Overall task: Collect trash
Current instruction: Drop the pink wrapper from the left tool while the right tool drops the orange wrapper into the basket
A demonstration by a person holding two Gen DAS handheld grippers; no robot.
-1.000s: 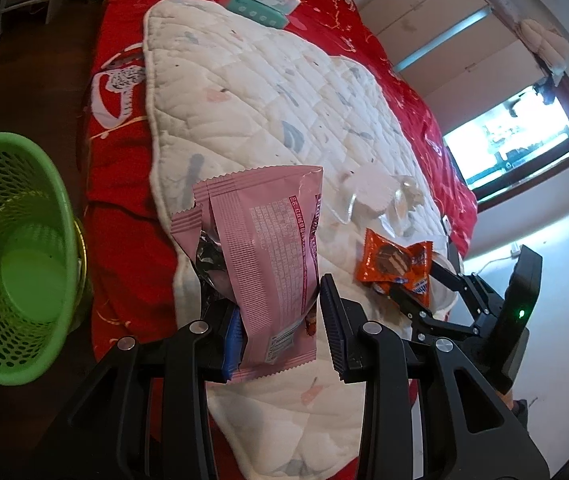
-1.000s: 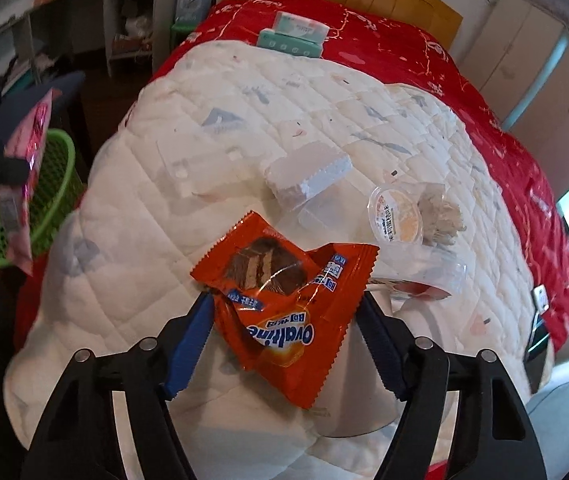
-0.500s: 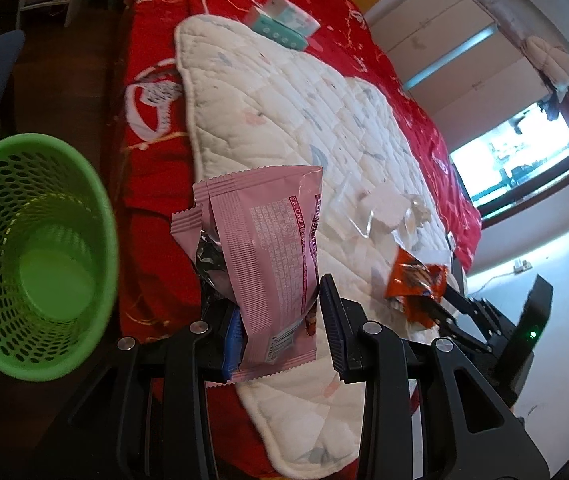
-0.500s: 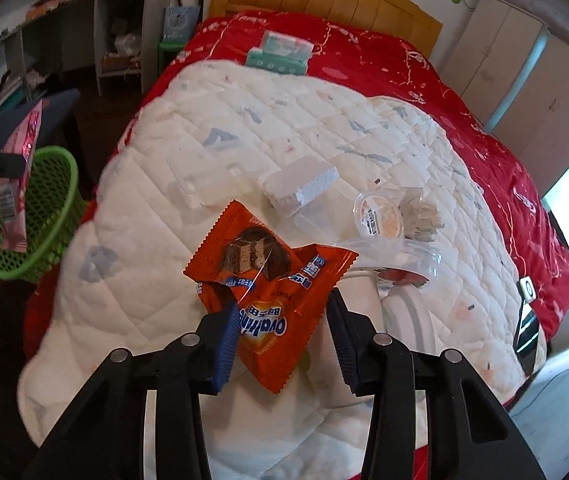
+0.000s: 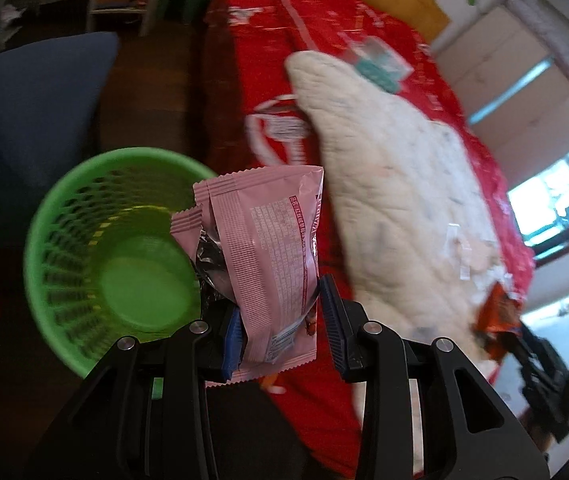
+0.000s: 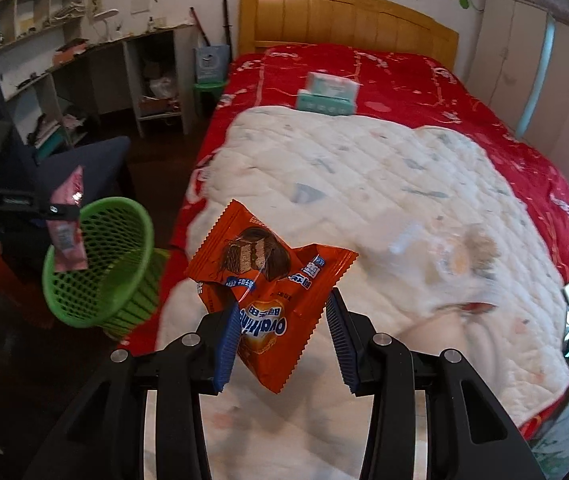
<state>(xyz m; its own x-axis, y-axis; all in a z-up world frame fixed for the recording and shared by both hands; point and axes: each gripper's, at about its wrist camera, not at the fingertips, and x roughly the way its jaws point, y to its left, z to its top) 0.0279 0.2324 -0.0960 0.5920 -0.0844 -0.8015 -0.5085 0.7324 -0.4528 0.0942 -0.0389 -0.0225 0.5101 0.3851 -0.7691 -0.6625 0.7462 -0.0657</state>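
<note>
Step in hand, by judgement: carrying two collected wrappers to the basket [image 5: 116, 256]. The basket stands on the floor beside the bed [image 6: 404, 72]. The left gripper [image 5: 280, 336] pinches the pink wrapper [image 5: 268, 256], which hangs over the basket's near rim; the next move calls for clearing the rim, then letting go. The right gripper [image 6: 284, 336], its jaws lately closing, clamps the orange wrapper [image 6: 268, 288] above the quilt [image 6: 364, 168], well apart from the basket; it needs carrying across.
</note>
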